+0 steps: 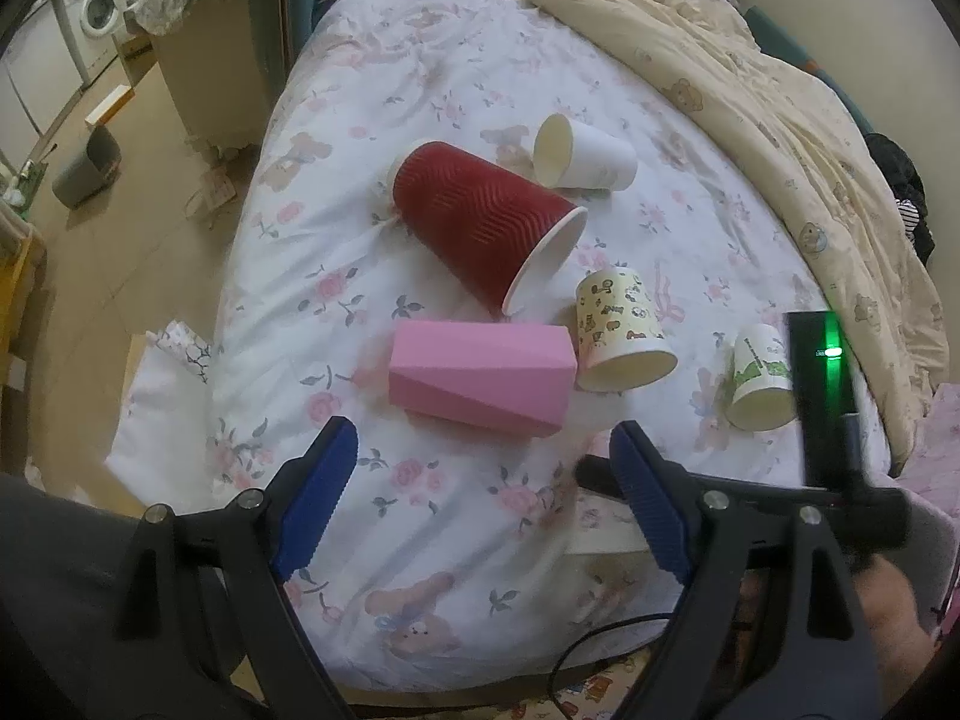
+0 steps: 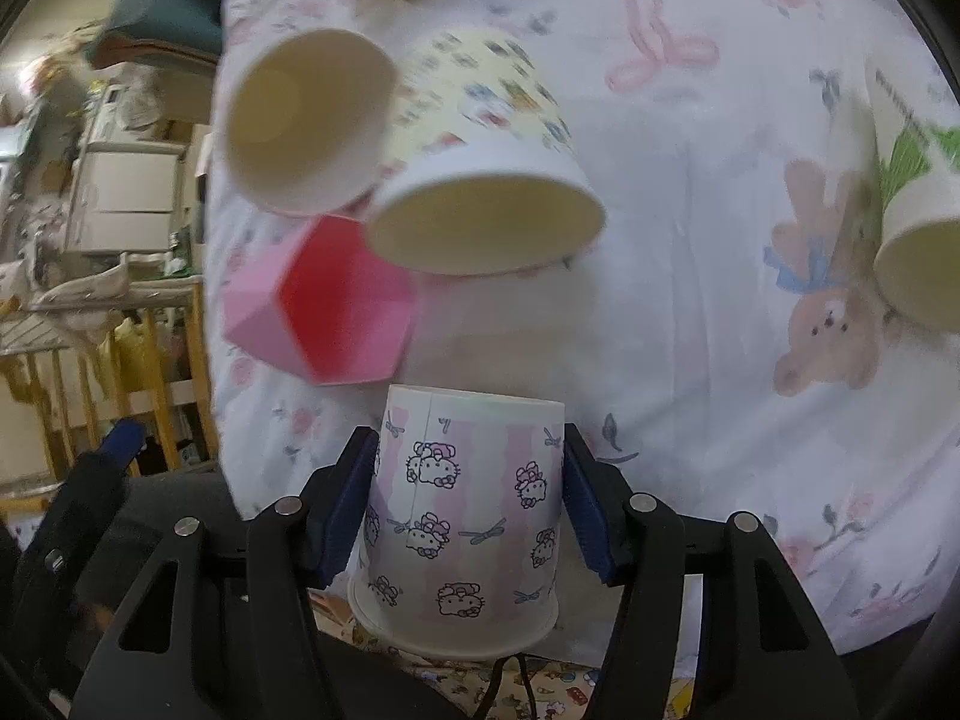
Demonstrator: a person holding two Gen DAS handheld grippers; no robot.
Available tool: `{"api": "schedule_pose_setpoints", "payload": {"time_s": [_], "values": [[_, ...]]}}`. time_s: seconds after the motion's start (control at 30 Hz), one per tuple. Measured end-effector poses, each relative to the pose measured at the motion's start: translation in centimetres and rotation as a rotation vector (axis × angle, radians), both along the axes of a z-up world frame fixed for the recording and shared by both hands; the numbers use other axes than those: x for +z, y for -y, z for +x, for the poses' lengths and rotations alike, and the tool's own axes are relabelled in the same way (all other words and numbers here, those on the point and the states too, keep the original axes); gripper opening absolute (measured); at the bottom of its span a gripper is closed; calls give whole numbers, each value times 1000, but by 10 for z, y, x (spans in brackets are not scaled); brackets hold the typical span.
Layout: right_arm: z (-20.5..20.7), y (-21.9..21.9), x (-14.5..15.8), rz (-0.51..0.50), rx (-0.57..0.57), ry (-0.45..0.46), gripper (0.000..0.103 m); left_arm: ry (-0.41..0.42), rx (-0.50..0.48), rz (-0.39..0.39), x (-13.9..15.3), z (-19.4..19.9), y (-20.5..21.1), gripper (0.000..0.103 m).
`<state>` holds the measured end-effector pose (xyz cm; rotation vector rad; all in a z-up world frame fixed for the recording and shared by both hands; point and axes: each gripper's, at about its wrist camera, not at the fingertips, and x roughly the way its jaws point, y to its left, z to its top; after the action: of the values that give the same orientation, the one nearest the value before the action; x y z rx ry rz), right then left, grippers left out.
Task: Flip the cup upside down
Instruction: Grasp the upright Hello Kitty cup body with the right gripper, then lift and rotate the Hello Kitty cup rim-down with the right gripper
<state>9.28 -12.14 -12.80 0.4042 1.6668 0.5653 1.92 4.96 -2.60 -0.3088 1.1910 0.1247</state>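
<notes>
- Right gripper (image 2: 471, 501) clamps kitty cup (image 2: 465, 516), its rim toward the camera, base pointing at the bed (image 2: 720, 300).
- Left gripper (image 1: 480, 492) wide open, holding nothing.
- Pink cup (image 1: 480, 378) apparently lies on its side.

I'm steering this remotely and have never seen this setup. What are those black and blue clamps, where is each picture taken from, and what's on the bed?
There is no robot arm: a person holds a pair of tongs in each hand, with a fisheye camera on each looking along its fingers. The left view shows the left tongs open and empty above a floral bedsheet. On it lie a red cup, a pink box, a plain white cup, a cartoon-print cup and a green-print cup, all on their sides. The right view shows the right tongs shut on a Hello Kitty cup.
</notes>
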Motion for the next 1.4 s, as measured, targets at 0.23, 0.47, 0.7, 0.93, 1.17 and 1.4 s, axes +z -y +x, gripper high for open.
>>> {"api": "schedule_pose_setpoints", "payload": {"time_s": [0.23, 0.47, 0.7, 0.93, 1.17, 1.4], "values": [[2, 31, 43, 77, -7, 108, 62, -16, -4, 25, -5, 1, 2, 84], [-3, 56, 79, 139, -17, 223, 62, -19, -13, 68, -9, 1, 6, 84], [-8, 71, 70, 190, -30, 268, 62, -7, -40, 54, -11, 1, 13, 84], [-4, 77, 80, 211, -73, 331, 62, 23, -88, 51, -9, 3, 27, 84], [-1, 83, 80, 218, -109, 327, 62, 71, -232, 0, 0, 0, 56, 84], [-2, 77, 79, 186, -87, 332, 62, 126, -368, -175, 16, -5, 80, 84]]}}
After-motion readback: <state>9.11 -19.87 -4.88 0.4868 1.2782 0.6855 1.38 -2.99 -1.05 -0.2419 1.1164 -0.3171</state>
